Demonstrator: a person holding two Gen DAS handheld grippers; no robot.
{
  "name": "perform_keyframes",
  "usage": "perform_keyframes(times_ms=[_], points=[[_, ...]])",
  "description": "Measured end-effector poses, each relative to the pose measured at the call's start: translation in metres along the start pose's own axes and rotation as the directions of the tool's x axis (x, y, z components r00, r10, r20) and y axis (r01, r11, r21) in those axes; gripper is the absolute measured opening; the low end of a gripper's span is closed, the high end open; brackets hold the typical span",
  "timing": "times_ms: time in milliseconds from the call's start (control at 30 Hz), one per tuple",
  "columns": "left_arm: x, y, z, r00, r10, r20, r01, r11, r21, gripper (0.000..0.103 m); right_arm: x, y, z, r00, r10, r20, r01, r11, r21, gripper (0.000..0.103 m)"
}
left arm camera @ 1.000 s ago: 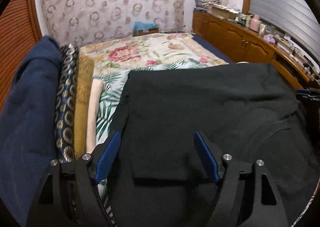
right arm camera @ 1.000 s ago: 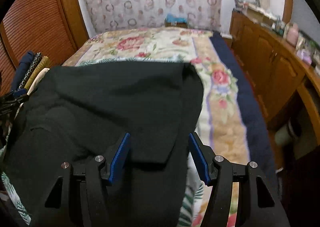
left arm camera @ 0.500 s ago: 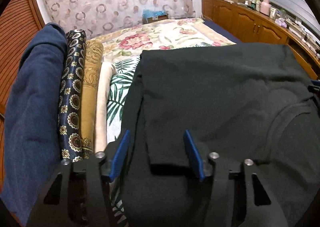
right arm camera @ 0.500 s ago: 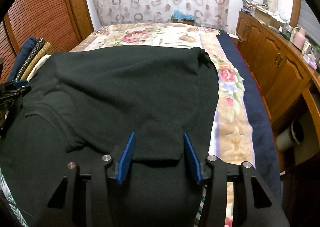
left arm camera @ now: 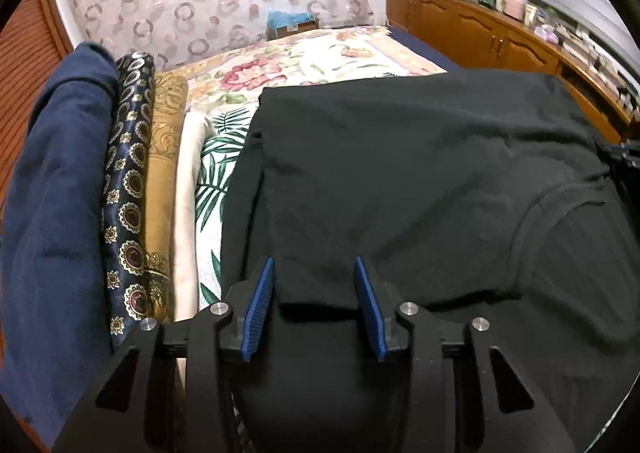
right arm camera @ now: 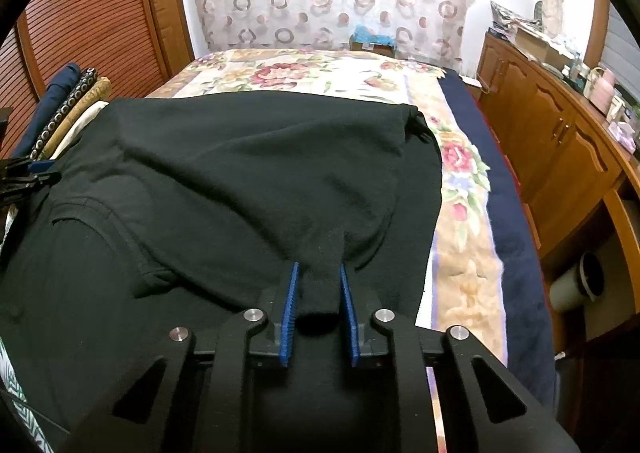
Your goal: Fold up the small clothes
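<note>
over the bed, both tongs close on the black shirt's folded edge, right pinching, left wider.

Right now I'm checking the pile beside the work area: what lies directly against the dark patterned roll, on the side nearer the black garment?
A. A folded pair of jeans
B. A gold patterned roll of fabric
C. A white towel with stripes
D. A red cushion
B: in the left wrist view the gold patterned roll lies right beside the dark patterned roll, on the side toward the black garment.
</note>
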State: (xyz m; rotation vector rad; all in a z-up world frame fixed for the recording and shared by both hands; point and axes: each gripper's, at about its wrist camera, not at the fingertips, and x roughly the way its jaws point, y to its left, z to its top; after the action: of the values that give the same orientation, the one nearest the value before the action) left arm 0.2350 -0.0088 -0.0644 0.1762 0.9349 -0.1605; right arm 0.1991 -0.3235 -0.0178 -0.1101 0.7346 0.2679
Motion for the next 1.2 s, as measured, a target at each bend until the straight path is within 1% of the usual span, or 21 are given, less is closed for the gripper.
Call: perform_keyframes(times_ms=[33, 100, 167, 333, 433, 533, 633, 733, 767, 900, 933, 1067, 1200], points=[[-0.001, 0.000, 0.001, 1.000, -0.004, 0.003, 0.004, 1.000, -0.002, 0.033, 0.000, 0.000, 0.000, 1.000, 0.005, 0.003, -0.005, 1.000, -0.002, 0.013], [-0.001, -0.001, 0.002, 0.999, -0.036, 0.010, 0.036, 0.999, -0.001, 0.012, -0.003, 0.002, 0.001, 1.000, 0.008, 0.016, -0.008, 1.000, -0.013, 0.009], [-0.006, -0.004, 0.002, 0.998, -0.046, 0.033, 0.046, 0.999, -0.005, 0.009, -0.008, 0.003, 0.002, 0.999, 0.020, 0.035, -0.019, 1.000, -0.015, 0.009], [-0.039, -0.004, 0.001, 0.990, -0.061, 0.128, 0.066, 0.997, -0.030, 0.008, -0.037, -0.001, 0.006, 0.993, 0.032, 0.113, -0.032, 0.999, 0.002, 0.007], [-0.068, -0.004, -0.002, 0.980, -0.074, 0.185, 0.081, 0.996, -0.030, 0.008, -0.061, -0.002, 0.005, 0.987, 0.034, 0.157, -0.036, 0.999, 0.006, 0.007], [-0.090, -0.002, -0.009, 0.971, -0.081, 0.224, 0.091, 0.995, -0.033, 0.008, -0.083, 0.002, -0.003, 0.983, 0.032, 0.183, -0.033, 0.999, 0.002, 0.007], [-0.114, -0.001, -0.025, 0.963, -0.088, 0.256, 0.099, 0.995, -0.030, 0.008, -0.102, 0.009, -0.017, 0.979, 0.036, 0.198, -0.036, 0.999, -0.005, 0.007], [-0.131, -0.004, -0.040, 0.957, -0.091, 0.275, 0.101, 0.995, -0.023, 0.008, -0.117, 0.015, -0.035, 0.978, 0.040, 0.204, -0.038, 0.999, -0.010, 0.007], [-0.138, -0.006, -0.050, 0.955, -0.094, 0.280, 0.104, 0.994, -0.020, 0.008, -0.122, 0.017, -0.043, 0.978, 0.042, 0.204, -0.040, 0.999, -0.012, 0.007], [-0.152, -0.011, -0.070, 0.953, -0.098, 0.288, 0.106, 0.994, -0.015, 0.008, -0.140, 0.021, -0.067, 0.978, 0.047, 0.201, -0.045, 0.999, -0.017, 0.007], [-0.156, -0.012, -0.080, 0.952, -0.102, 0.288, 0.112, 0.994, -0.017, 0.008, -0.143, 0.022, -0.072, 0.979, 0.045, 0.198, -0.042, 0.999, -0.020, 0.007], [-0.165, -0.014, -0.103, 0.953, -0.116, 0.280, 0.128, 0.991, -0.026, 0.008, -0.160, 0.026, -0.091, 0.981, 0.060, 0.185, -0.057, 0.998, -0.019, 0.007], [-0.163, -0.018, -0.122, 0.960, -0.121, 0.254, 0.132, 0.991, -0.028, 0.008, -0.163, 0.029, -0.111, 0.985, 0.063, 0.162, -0.063, 0.998, -0.007, 0.007]])
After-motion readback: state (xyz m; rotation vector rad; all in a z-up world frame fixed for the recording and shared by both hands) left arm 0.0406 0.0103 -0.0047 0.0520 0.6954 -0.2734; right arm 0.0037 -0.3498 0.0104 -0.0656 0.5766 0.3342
